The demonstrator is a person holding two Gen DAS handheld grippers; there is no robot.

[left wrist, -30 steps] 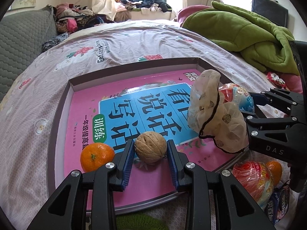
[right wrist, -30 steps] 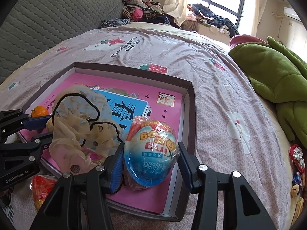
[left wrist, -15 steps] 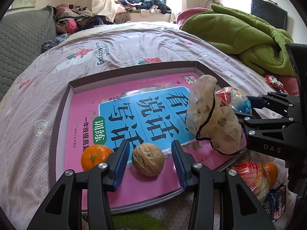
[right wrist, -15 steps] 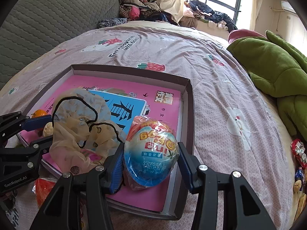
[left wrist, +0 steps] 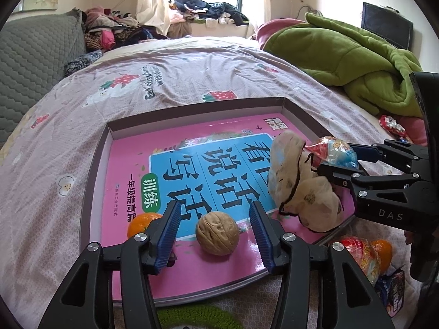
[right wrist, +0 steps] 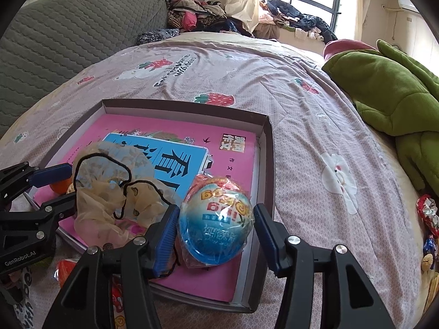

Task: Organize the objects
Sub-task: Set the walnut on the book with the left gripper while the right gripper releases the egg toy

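A shallow grey box on the bed holds a pink book. A walnut lies on the book between the fingers of my left gripper, which is open and clear of it. A tangerine lies just left of the left finger. A sheer beige pouch sits at the box's right side. My right gripper is open around a blue wrapped ball snack that rests in the box; a small gap shows on each side.
A green blanket lies on the right of the bed. Snack packets and a second tangerine lie outside the box near the right gripper. More wrappers lie at the bed's right edge. Clothes pile by the window.
My left gripper has opened and let go of the walnut, which now lies on the book. My right gripper has opened slightly off the blue ball snack.
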